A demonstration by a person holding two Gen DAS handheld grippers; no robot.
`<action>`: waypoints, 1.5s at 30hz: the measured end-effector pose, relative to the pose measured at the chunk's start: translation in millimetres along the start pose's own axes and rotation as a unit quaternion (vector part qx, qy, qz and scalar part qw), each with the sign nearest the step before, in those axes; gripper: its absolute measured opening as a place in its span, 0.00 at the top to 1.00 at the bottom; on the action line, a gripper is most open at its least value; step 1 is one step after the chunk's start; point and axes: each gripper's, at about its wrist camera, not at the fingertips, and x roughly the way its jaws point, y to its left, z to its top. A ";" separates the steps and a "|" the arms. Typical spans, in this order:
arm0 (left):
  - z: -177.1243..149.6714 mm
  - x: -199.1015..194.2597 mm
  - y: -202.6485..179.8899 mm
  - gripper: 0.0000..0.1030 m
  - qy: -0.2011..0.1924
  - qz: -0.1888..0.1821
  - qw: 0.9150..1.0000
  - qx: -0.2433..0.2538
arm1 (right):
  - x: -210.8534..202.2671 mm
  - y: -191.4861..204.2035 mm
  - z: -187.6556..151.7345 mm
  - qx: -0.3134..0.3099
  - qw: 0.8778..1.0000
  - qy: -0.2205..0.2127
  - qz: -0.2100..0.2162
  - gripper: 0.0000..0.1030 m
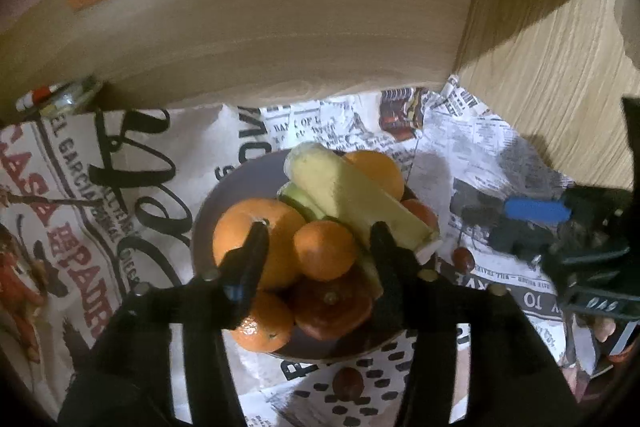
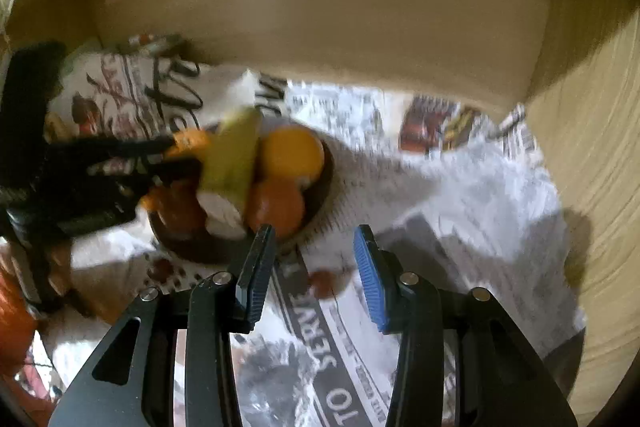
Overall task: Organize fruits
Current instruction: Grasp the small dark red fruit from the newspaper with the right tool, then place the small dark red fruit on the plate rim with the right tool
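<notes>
Left wrist view: bowl (image 1: 208, 211) heaped with oranges, two small red fruits (image 1: 464, 259) left outside; both claws released, empty.

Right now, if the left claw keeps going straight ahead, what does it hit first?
Probably the small orange between the open left claw's fingers, atop the pile in the bowl; depth is unclear.

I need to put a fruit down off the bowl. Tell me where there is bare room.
Free: the newspaper between the bowl and the wooden side wall, and the printed cloth on the bowl's other side. Crowded: the bowl itself, heaped with oranges and a corn cob under the open left claw. A small dark-red fruit lies before the right claw.
</notes>
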 end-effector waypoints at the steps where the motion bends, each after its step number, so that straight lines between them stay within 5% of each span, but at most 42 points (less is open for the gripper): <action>1: -0.7 -2.2 -0.7 0.47 -0.003 0.002 1.000 0.002 | 3.1 -1.8 -3.5 0.001 1.000 0.007 0.002 0.63; 14: -34.2 -34.0 21.6 0.42 0.003 0.015 1.000 -0.022 | 44.2 -7.7 -27.5 -0.026 0.998 0.065 -0.011 0.64; 23: -63.4 -43.2 23.0 0.42 0.021 0.014 0.999 -0.025 | 49.8 -8.0 -29.1 -0.028 0.997 0.060 -0.042 0.83; 28: -73.8 -38.5 14.5 0.43 0.040 -0.003 0.999 -0.029 | 44.0 -7.8 -29.1 -0.026 0.997 0.056 -0.037 0.84; 39: -87.1 -6.0 -17.9 0.71 0.095 -0.021 0.995 0.007 | 1.6 5.5 -30.0 -0.024 1.000 0.008 -0.010 0.84; 45: -87.3 0.0 -21.9 0.81 0.091 -0.008 0.996 0.013 | 1.1 18.2 -30.0 -0.038 0.999 0.006 0.009 0.84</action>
